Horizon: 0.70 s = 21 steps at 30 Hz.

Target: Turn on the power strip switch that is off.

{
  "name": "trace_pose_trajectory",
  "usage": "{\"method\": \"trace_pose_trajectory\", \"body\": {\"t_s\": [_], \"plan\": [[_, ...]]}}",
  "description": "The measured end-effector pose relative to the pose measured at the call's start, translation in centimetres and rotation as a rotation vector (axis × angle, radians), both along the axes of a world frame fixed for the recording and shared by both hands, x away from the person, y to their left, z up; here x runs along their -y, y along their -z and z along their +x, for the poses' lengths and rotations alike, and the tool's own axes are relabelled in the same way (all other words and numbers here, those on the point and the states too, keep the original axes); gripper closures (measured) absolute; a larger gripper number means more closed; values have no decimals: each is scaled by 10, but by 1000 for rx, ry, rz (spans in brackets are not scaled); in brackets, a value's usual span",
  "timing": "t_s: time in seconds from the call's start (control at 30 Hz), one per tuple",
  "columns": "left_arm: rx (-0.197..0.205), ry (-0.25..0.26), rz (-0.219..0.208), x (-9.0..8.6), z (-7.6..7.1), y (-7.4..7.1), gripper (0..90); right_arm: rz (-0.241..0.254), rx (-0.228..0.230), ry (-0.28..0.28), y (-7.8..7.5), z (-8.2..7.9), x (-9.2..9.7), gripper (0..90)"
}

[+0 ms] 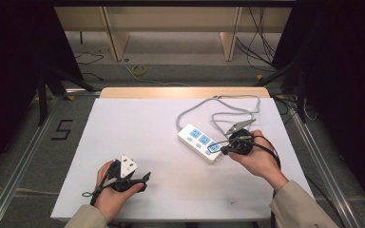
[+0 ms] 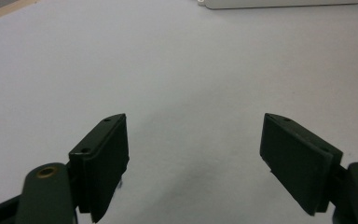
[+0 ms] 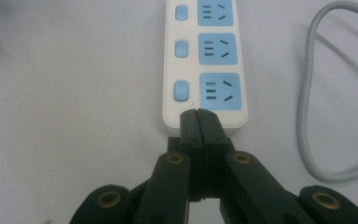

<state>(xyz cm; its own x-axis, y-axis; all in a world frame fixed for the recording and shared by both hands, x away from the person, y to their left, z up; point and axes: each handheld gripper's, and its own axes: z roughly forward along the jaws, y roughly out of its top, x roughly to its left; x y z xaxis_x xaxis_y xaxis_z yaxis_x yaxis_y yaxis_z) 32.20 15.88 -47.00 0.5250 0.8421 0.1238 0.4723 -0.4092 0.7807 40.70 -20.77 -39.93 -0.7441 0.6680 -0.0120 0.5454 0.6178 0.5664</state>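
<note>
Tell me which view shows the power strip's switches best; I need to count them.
The right gripper view: the power strip fills its middle, with three blue switches beside three sockets, ahead of the shut right gripper. The high view shows the whole strip small, switches barely legible. The left gripper view catches just its white edge.

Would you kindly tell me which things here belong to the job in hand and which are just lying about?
In the job:
- power strip
- right gripper, jaws shut at the strip's end
- strip's grey cable

Lying about:
- left gripper, jaws open over bare white table
- yellow cable coil on the floor
</note>
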Motion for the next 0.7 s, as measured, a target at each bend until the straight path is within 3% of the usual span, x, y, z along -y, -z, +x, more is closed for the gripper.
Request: {"method": "trace_pose_trajectory", "body": {"t_s": [0.7], "plan": [[0,0,-1,0,0,0,236,-23,-32,-4,-2,10,-6,900]]}}
